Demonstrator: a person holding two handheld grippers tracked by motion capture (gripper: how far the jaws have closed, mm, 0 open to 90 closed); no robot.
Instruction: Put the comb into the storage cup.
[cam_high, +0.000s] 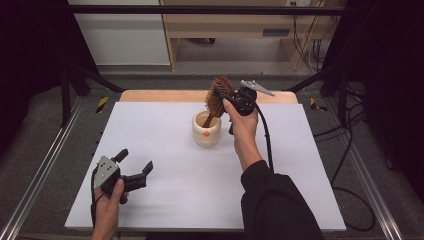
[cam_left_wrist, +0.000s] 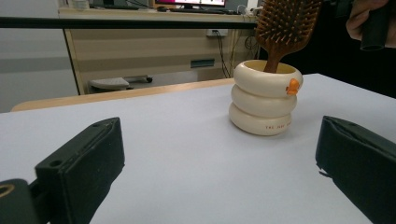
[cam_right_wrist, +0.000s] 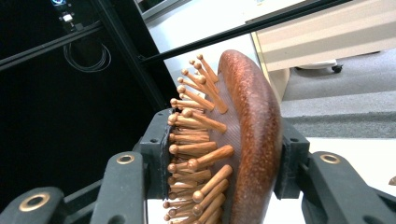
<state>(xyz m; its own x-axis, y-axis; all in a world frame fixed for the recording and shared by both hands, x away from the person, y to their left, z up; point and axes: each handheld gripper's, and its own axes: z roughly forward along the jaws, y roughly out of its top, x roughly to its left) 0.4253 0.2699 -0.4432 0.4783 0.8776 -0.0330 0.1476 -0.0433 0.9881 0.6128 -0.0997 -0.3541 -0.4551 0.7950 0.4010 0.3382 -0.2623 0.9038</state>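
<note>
While the left gripper (cam_high: 134, 172) rests low over the near left corner of the white table (cam_high: 175, 185) with its jaws spread wide and nothing between them, the right gripper (cam_high: 218, 93) is clamped on the head of a wooden hairbrush (cam_high: 218, 99) toward the far middle of the tabletop. In the right gripper view, one black pad presses on the tips of the wooden bristle pins (cam_right_wrist: 196, 140) and the other sits flat on the smooth rounded back of the hairbrush (cam_right_wrist: 254, 140), so the head is squeezed between them. The brush stands nearly upright, tilted a little, its handle reaching down into a cream cup (cam_high: 206, 129) shaped like three stacked rings, with a small orange mark (cam_left_wrist: 293, 86) on its side. In the left gripper view, the cup (cam_left_wrist: 264, 100) stands well beyond the open jaws on the bare table, the hairbrush (cam_left_wrist: 285, 28) rising out of its mouth. The person's right hand (cam_high: 242, 117) grips the tool from just right of the cup, a dark sleeve (cam_high: 272, 200) trailing toward the near edge. A black cable (cam_high: 265, 135) loops down beside the forearm. The left hand (cam_high: 107, 205) holds its tool well apart from the cup.
</note>
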